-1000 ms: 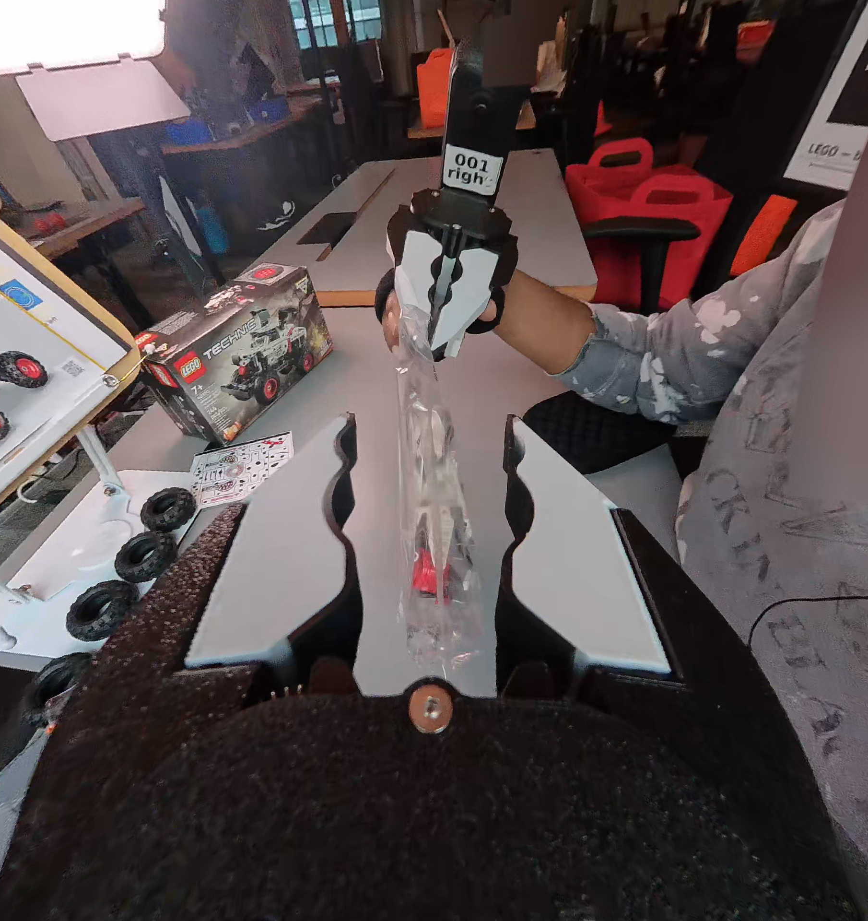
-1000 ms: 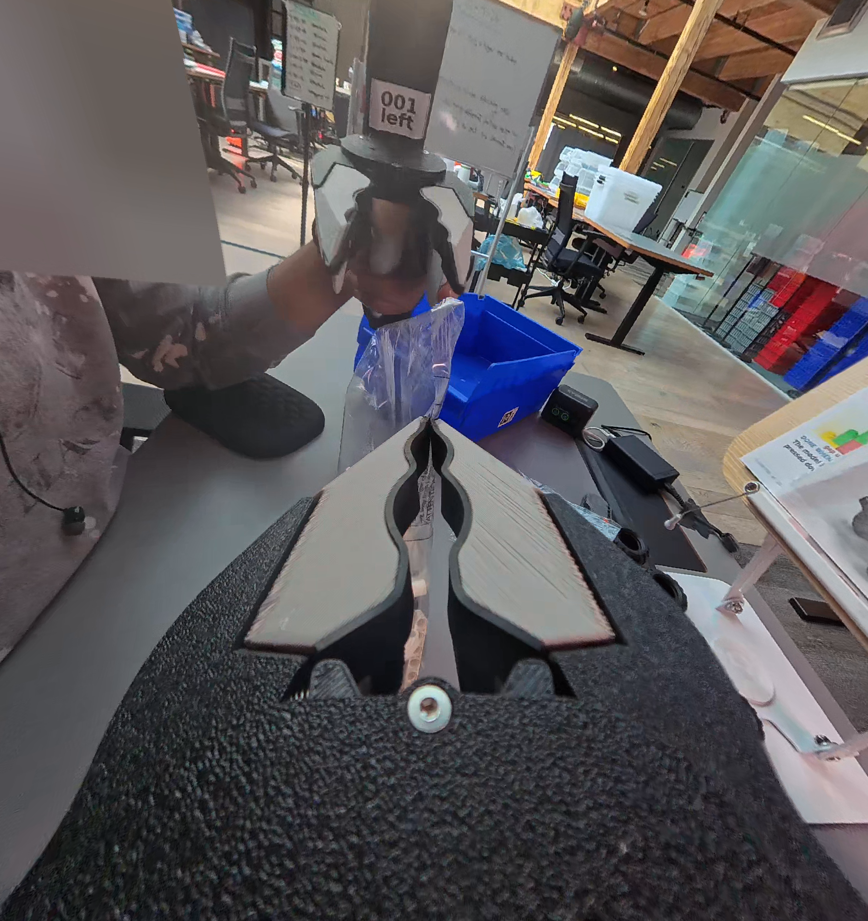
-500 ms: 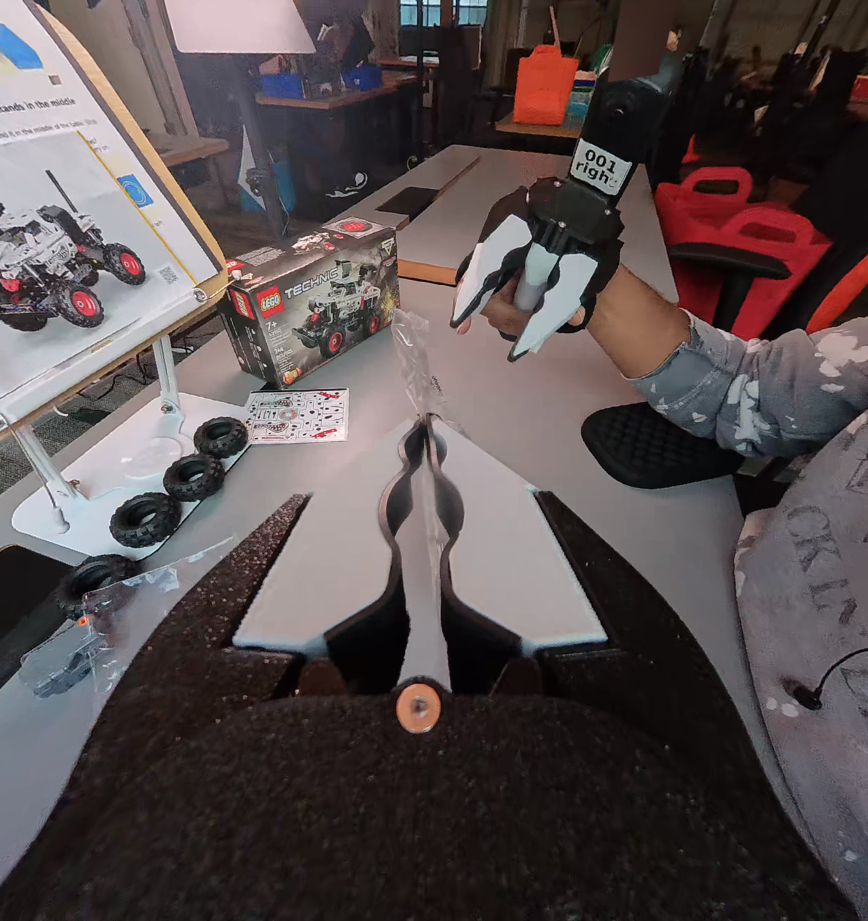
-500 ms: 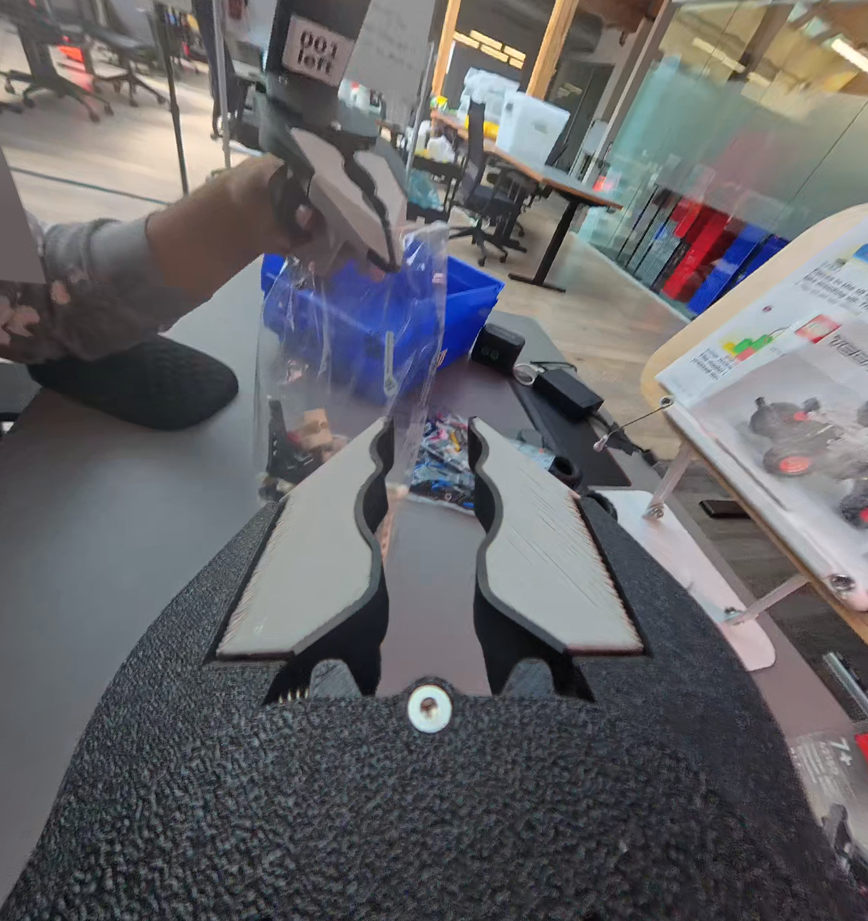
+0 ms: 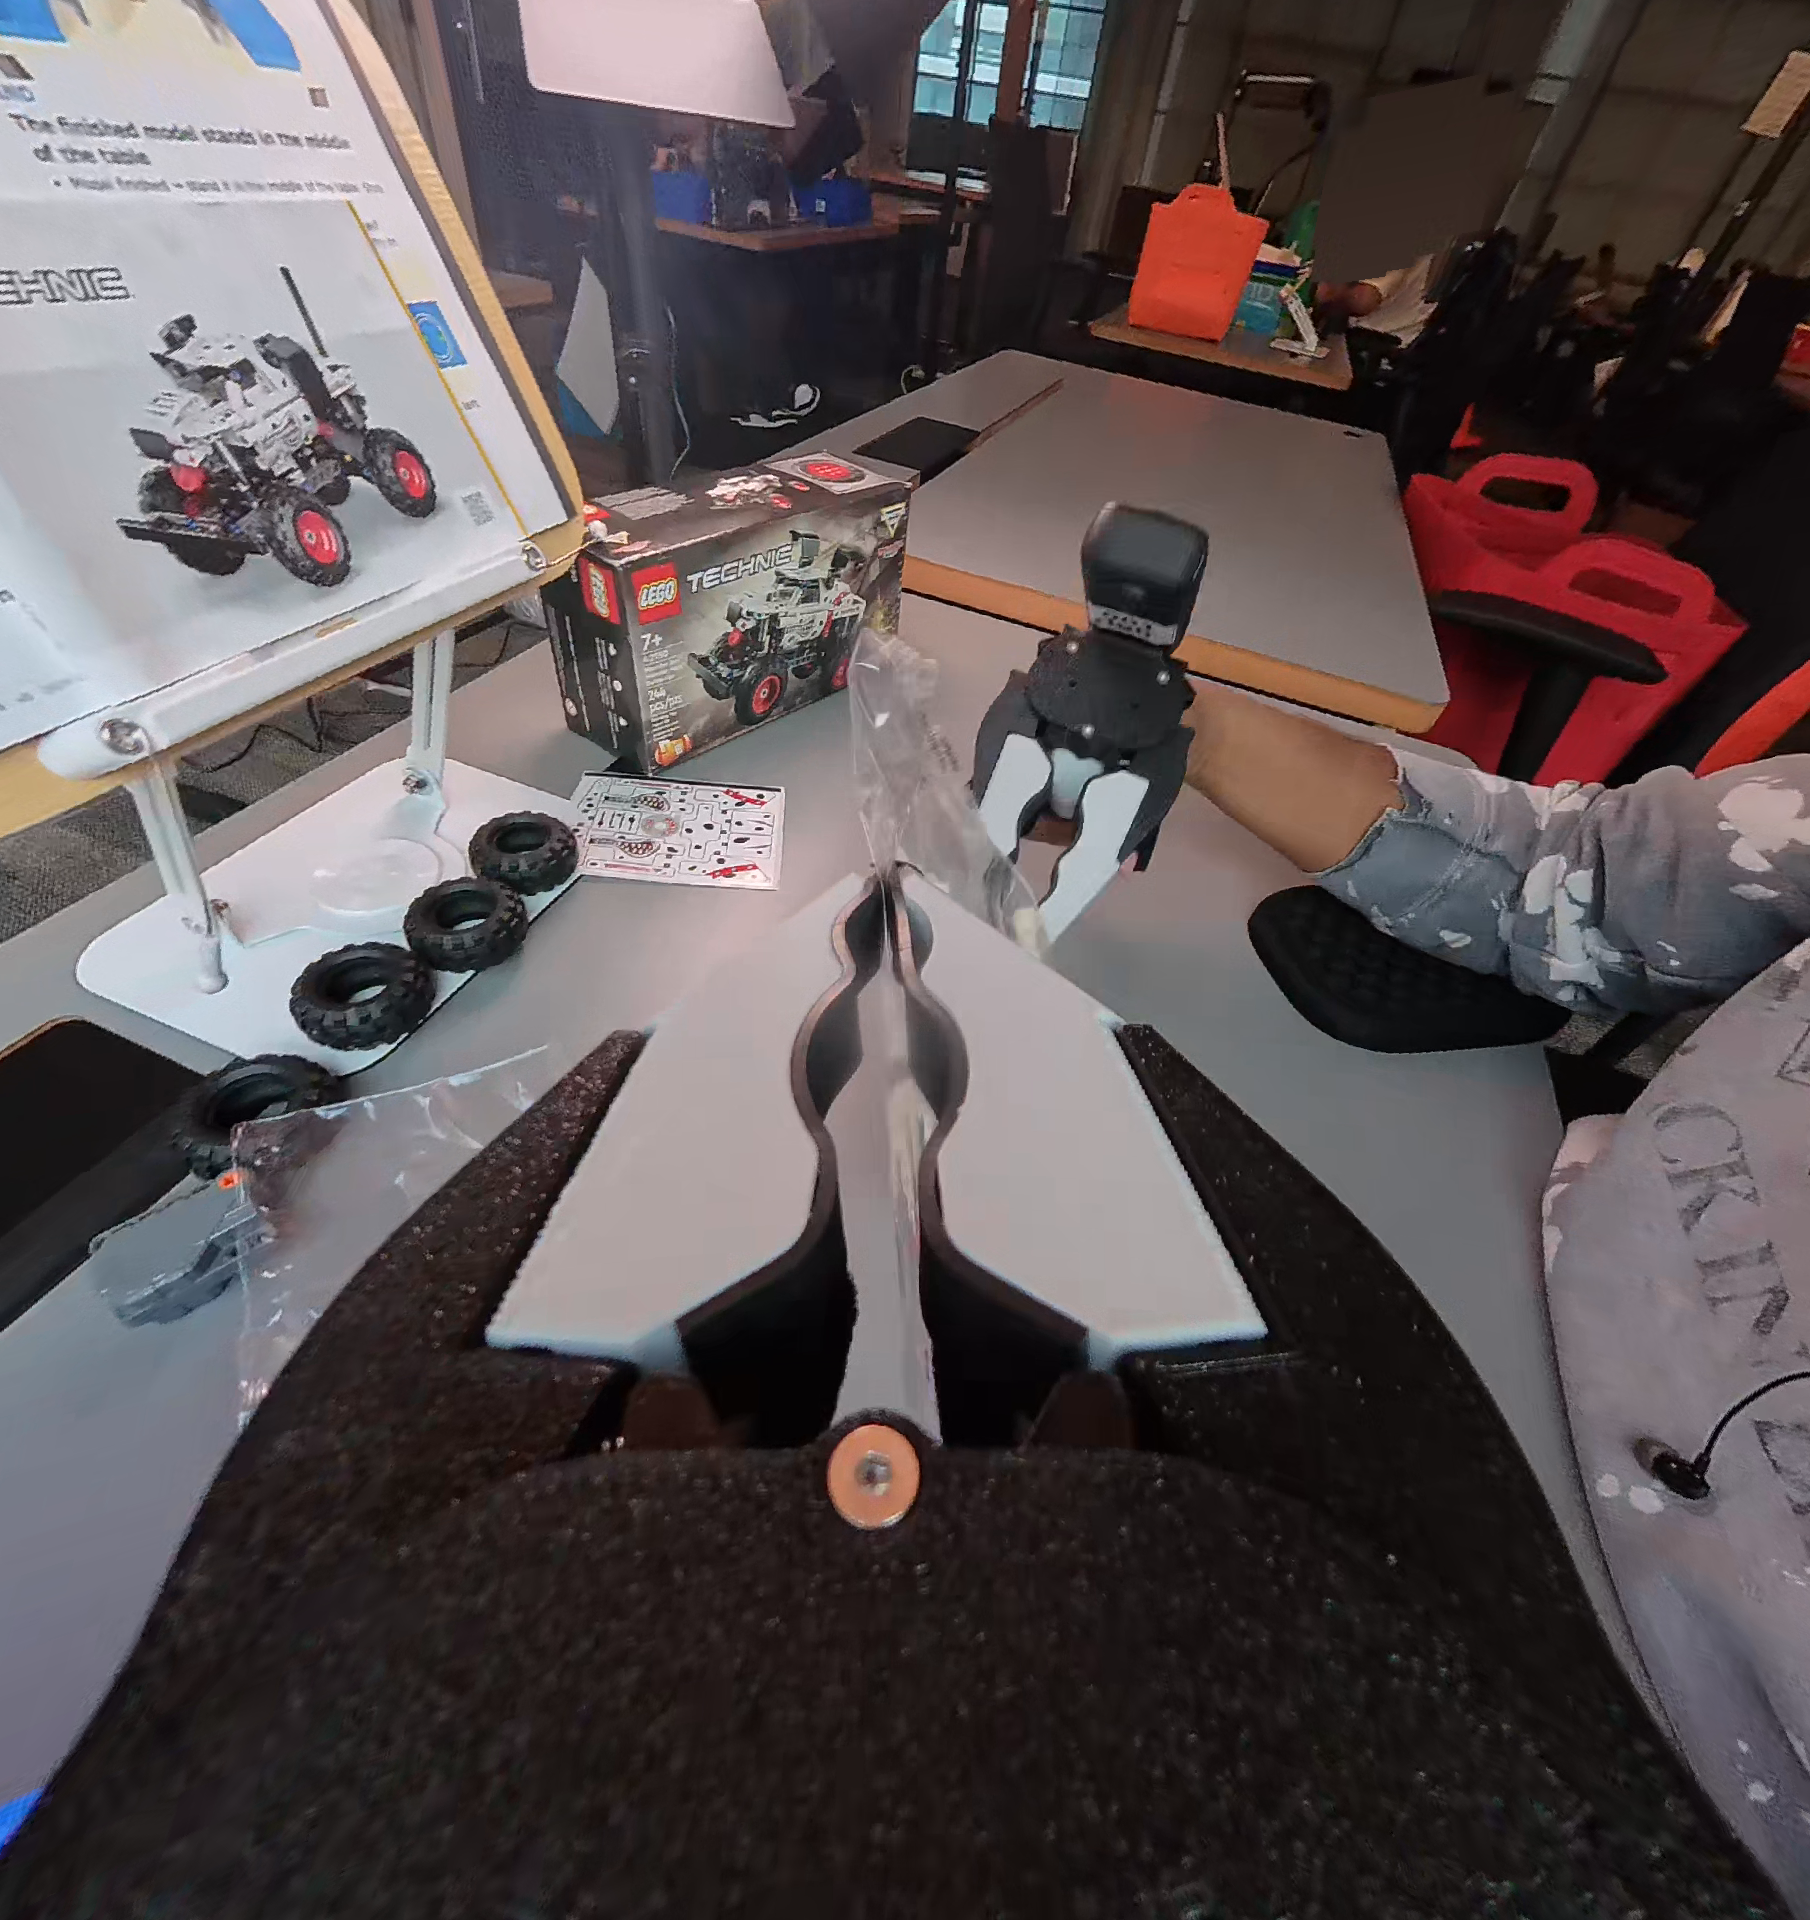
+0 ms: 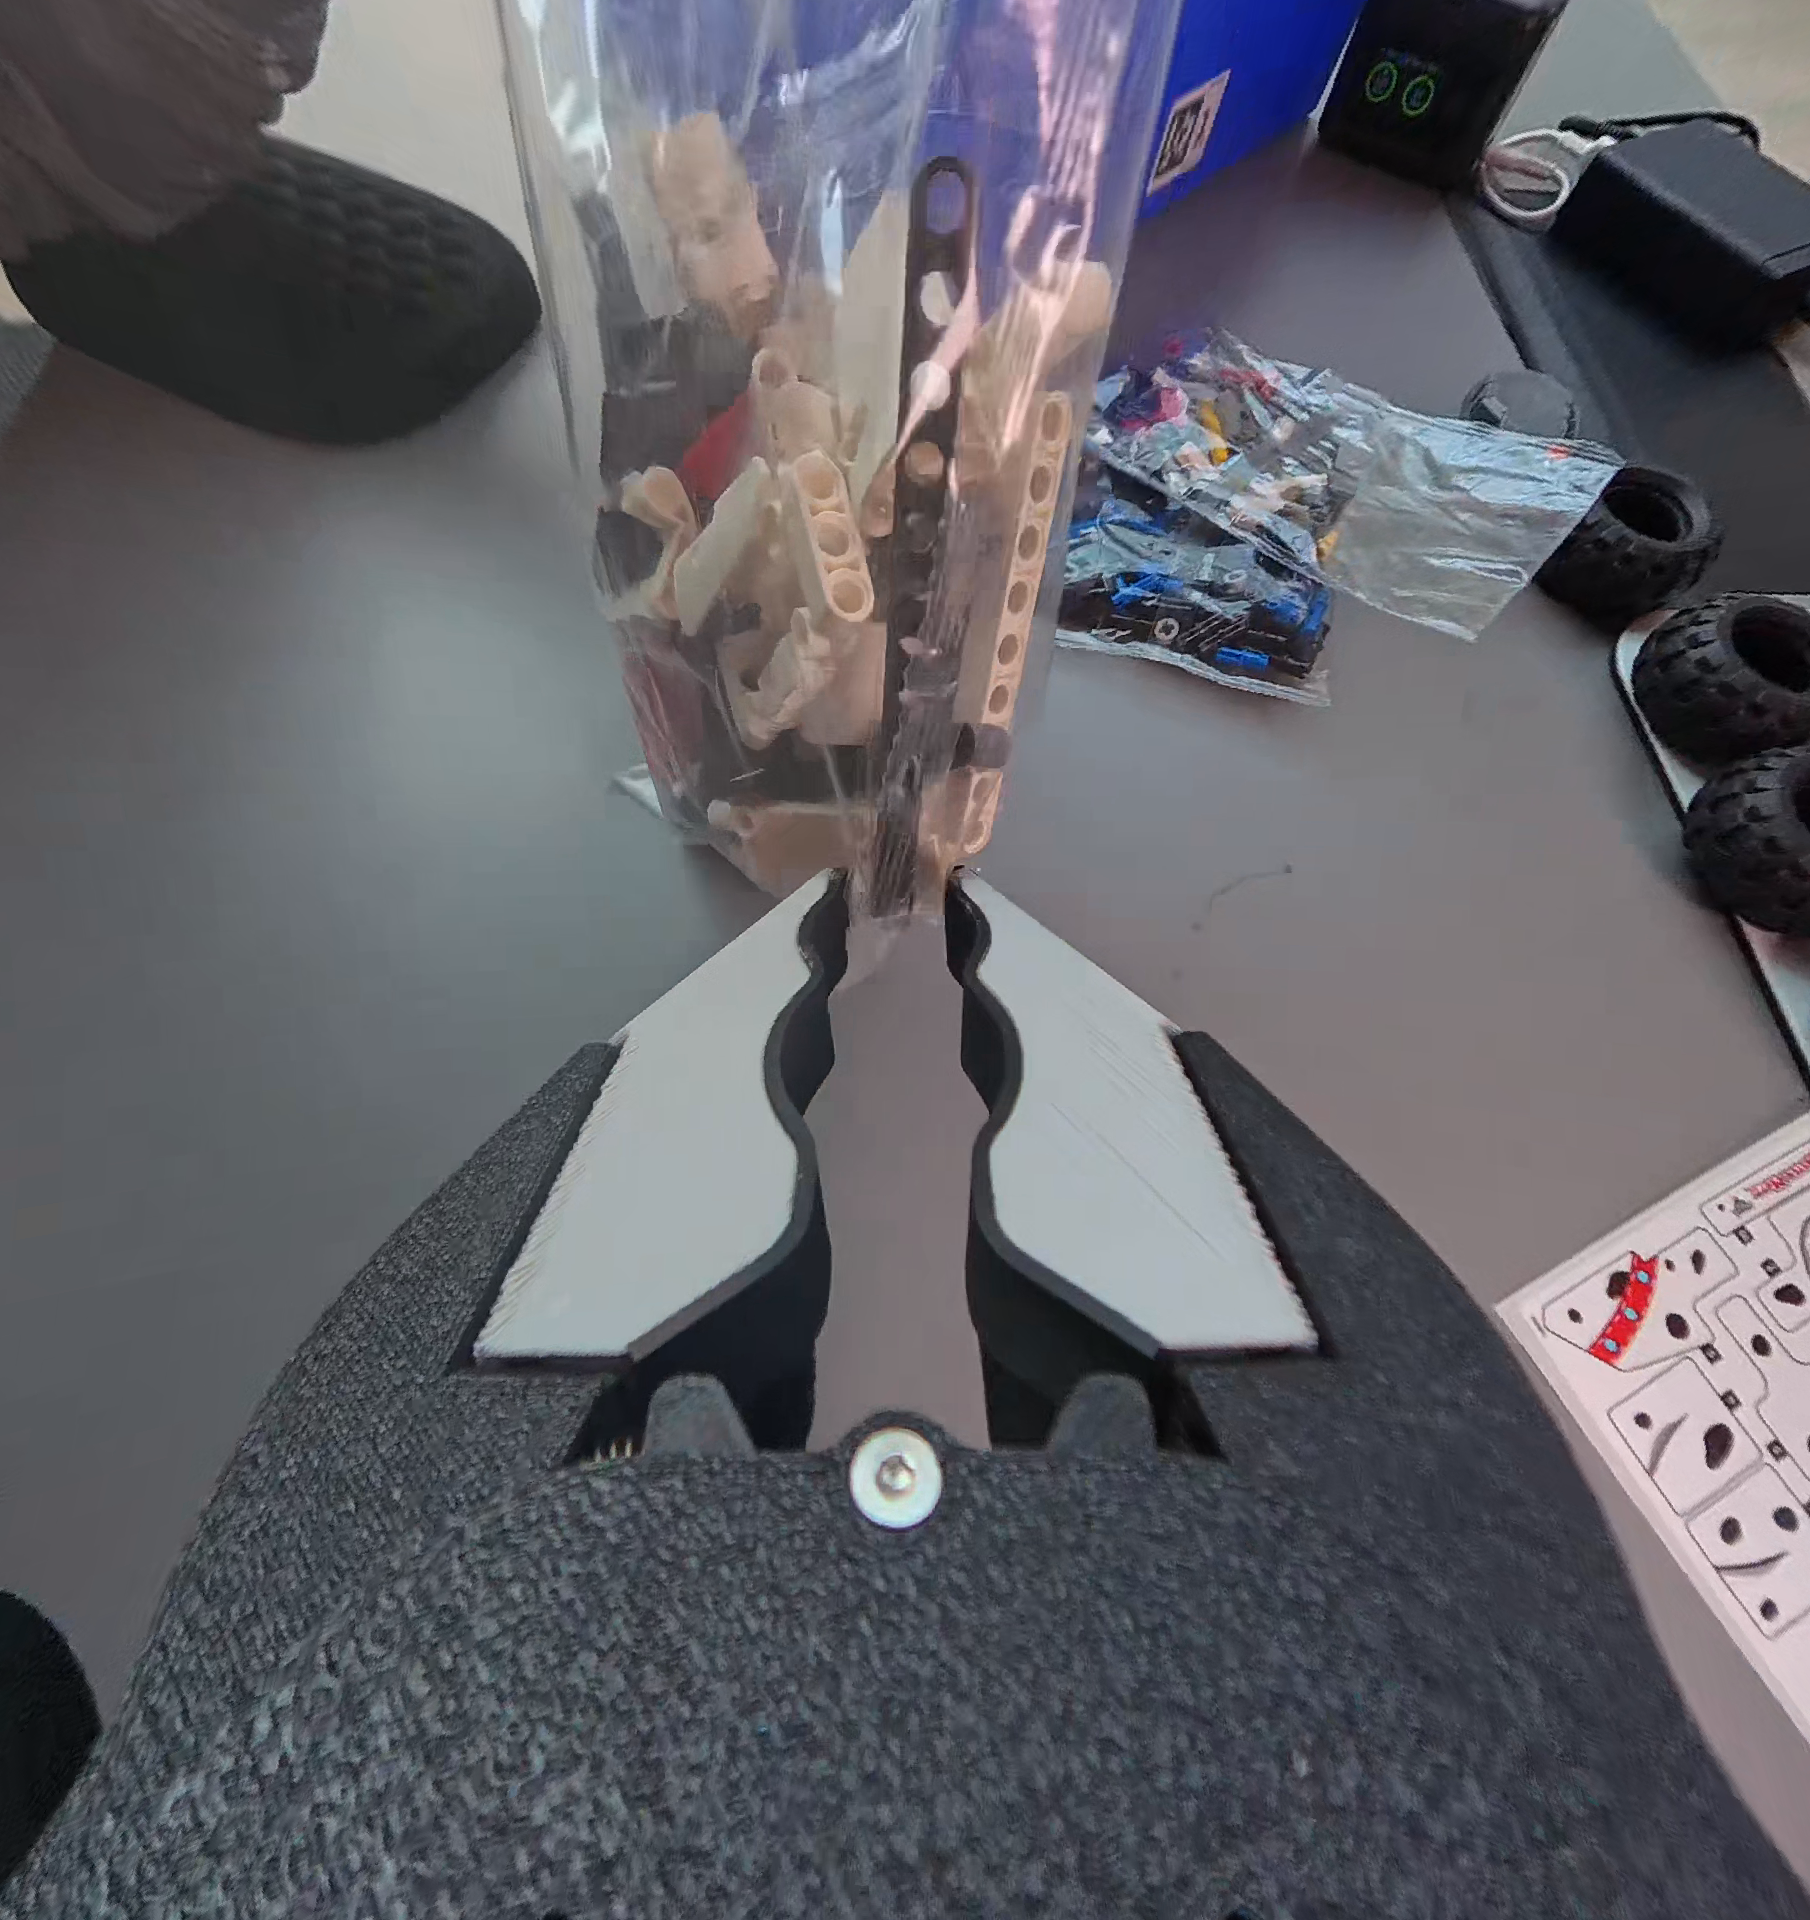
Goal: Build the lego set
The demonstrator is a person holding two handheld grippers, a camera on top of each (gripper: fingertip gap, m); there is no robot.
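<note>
A clear bag of lego parts (image 6: 828, 468), with tan and black beams inside, hangs upright over the grey table (image 6: 257, 831). My left gripper (image 5: 885, 888) is shut on the bag's top edge (image 5: 896, 748). My right gripper (image 6: 903, 883) points down at the table. Its jaws are closed narrowly on the bag's bottom end, with the tips pressing the plastic on both sides. The right gripper also shows in the left wrist view (image 5: 1046, 883), just beyond the bag.
A second bag of small parts (image 6: 1213, 520) lies on the table. Several black tyres (image 6: 1748, 675) and a sticker sheet (image 6: 1732, 1351) lie to its right. The set's box (image 5: 735, 613) and an instruction board on a stand (image 5: 205, 343) are at the back. A blue bin (image 6: 1223, 94) and a black wrist pad (image 6: 288, 301) are nearby. One gripper's finger ends stand about 20 cm off the other's.
My left gripper shut on the bag's top. My right gripper let go of the top, swung down to the bag's bottom and narrowed its jaws onto it.
</note>
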